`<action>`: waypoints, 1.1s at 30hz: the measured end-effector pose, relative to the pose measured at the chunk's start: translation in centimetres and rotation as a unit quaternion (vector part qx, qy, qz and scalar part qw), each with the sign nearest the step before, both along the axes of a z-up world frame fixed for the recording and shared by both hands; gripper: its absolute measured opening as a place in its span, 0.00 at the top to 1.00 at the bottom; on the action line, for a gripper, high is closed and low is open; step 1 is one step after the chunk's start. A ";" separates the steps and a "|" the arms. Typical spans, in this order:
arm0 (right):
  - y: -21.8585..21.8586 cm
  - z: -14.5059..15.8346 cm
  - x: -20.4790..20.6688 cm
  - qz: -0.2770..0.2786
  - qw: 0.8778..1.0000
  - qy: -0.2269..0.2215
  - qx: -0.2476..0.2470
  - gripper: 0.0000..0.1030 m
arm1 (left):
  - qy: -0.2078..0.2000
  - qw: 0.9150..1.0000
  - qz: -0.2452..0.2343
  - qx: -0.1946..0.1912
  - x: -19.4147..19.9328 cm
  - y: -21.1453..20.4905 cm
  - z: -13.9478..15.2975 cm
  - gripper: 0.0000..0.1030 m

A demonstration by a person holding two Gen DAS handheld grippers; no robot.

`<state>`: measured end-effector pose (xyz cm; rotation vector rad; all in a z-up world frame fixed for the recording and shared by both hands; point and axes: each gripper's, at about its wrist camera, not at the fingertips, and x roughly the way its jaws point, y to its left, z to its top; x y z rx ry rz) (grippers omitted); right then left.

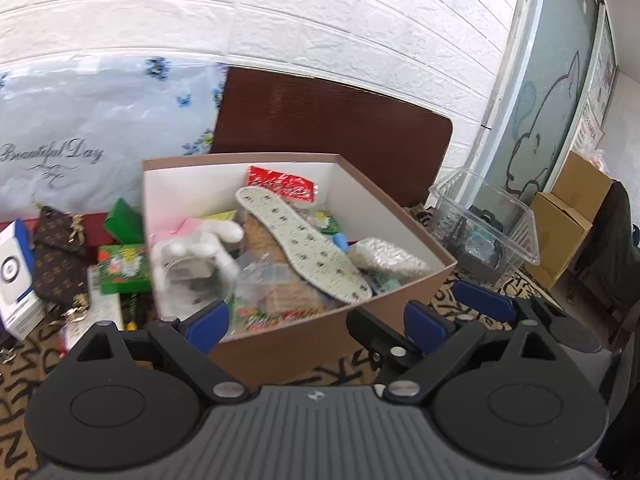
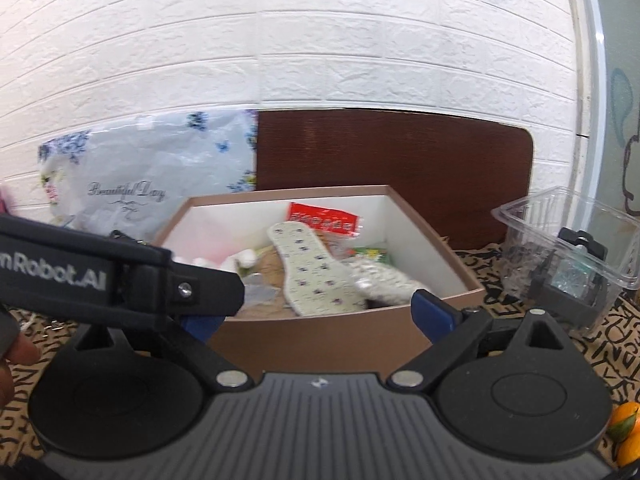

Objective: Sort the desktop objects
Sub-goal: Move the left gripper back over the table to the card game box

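Observation:
A brown cardboard box with white inner walls stands in front of both grippers, also in the right wrist view. It holds a patterned insole, a red packet, white items and clear bags. My left gripper is open and empty, just before the box's near wall. My right gripper is open and empty, also before that wall. The other gripper's body crosses the left of the right wrist view.
Left of the box lie a brown patterned pouch, green packets and a white-blue box. A clear plastic tub stands to the right. A flowered bag and dark board lean on the wall. Oranges lie lower right.

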<state>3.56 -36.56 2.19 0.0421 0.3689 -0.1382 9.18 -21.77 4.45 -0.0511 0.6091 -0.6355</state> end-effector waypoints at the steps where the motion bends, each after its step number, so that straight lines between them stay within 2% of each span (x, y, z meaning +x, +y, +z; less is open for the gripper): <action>1: 0.5 0.0 -0.1 0.005 1.000 0.000 0.001 0.06 | 0.000 1.000 0.004 -0.002 -0.3 0.5 -0.1 0.06; 8: 4.5 -0.8 -0.7 0.056 0.998 0.010 0.006 0.06 | 0.007 0.999 0.044 -0.012 -2.3 5.5 -1.6 0.06; 17: 12.5 -3.0 -0.3 0.147 0.988 0.041 -0.014 0.06 | 0.047 0.992 0.113 -0.035 -3.3 14.4 -4.8 0.06; 24: 17.8 -4.2 0.6 0.201 0.977 0.062 -0.026 0.06 | 0.085 0.980 0.164 -0.071 -2.8 20.6 -6.6 0.06; 33: 22.4 -5.4 2.8 0.238 0.967 0.082 -0.031 0.06 | 0.095 0.964 0.226 -0.102 -1.6 26.5 -8.0 0.06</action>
